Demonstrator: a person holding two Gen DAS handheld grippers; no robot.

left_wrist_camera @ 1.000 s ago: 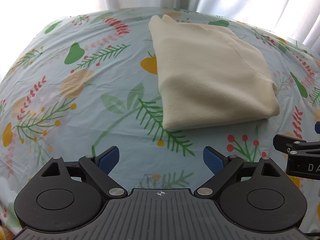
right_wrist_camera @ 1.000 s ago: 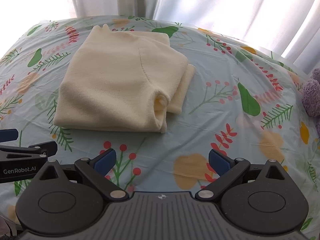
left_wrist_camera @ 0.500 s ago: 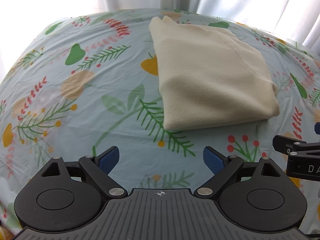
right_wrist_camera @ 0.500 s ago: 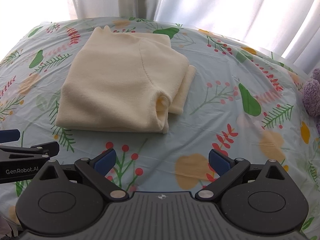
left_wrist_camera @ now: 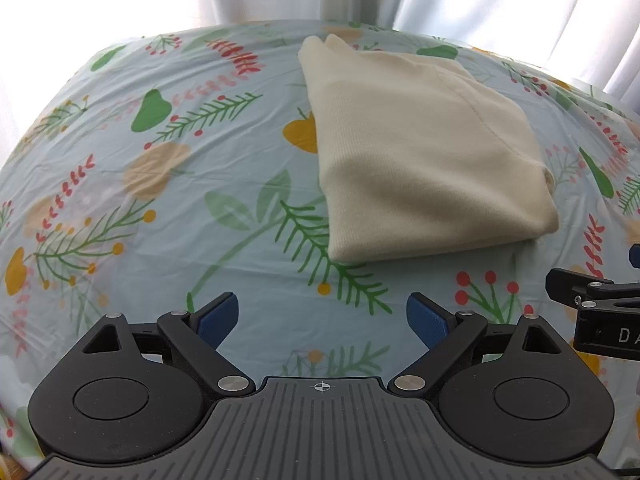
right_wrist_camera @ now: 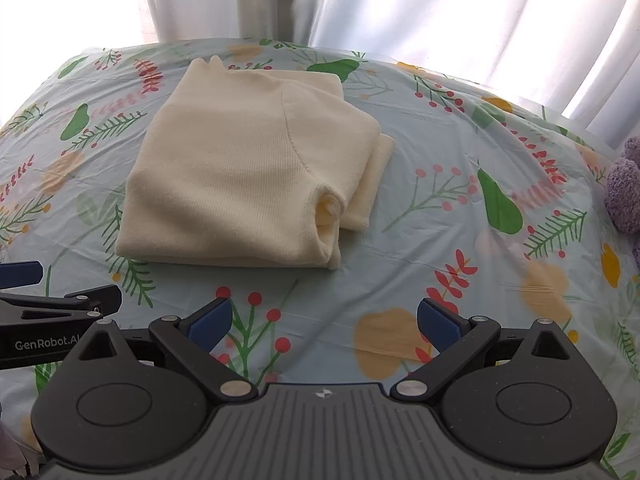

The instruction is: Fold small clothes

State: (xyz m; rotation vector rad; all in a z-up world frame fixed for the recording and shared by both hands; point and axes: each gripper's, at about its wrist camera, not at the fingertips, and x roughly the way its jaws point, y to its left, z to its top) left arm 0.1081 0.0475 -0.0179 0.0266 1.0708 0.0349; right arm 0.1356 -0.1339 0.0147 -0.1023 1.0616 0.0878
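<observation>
A cream knit garment [left_wrist_camera: 424,152] lies folded into a compact rectangle on the floral tablecloth [left_wrist_camera: 160,200]; it also shows in the right wrist view [right_wrist_camera: 248,176], with a sleeve edge sticking out at its right side. My left gripper [left_wrist_camera: 322,318] is open and empty, held back from the garment's near edge. My right gripper [right_wrist_camera: 324,320] is open and empty, also short of the near edge. Each gripper shows at the edge of the other's view.
White curtains [right_wrist_camera: 400,4] hang behind the table's far edge. A purple fuzzy object [right_wrist_camera: 624,184] sits at the right edge of the table. Bare tablecloth [right_wrist_camera: 480,240] lies to the left and right of the garment.
Both views have pulled back slightly from the garment. The garment has not moved and both grippers stay open.
</observation>
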